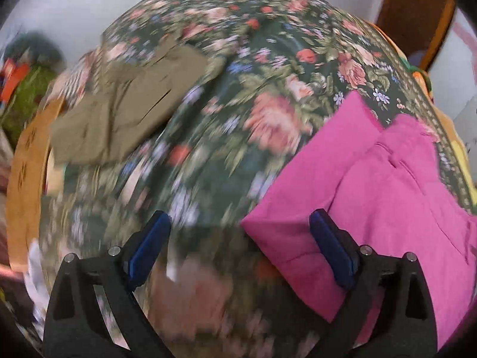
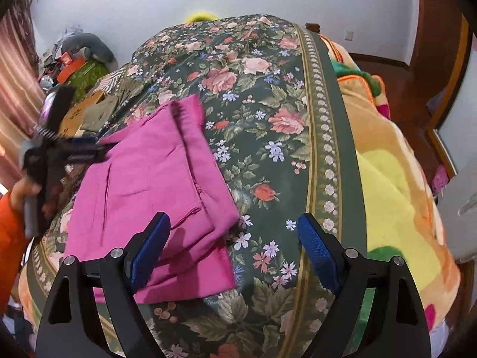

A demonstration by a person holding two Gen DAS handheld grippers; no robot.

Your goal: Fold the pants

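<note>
Magenta pants [image 2: 155, 188] lie folded into a flat stack on the floral bedspread [image 2: 268, 137]; they also show at the right of the left wrist view [image 1: 387, 203]. My left gripper [image 1: 240, 226] is open and empty, held above the bedspread at the pants' left edge; it also shows in the right wrist view [image 2: 98, 150], held in a hand. My right gripper [image 2: 234, 226] is open and empty, held above the pants' near right corner.
An olive-green garment [image 1: 125, 104] lies folded at the bed's far left, also visible from the right wrist [image 2: 101, 113]. A yellow-orange fleece blanket [image 2: 396, 179] covers the bed's right side. Clutter [image 2: 77, 65] sits on the floor at the far left by a pink curtain.
</note>
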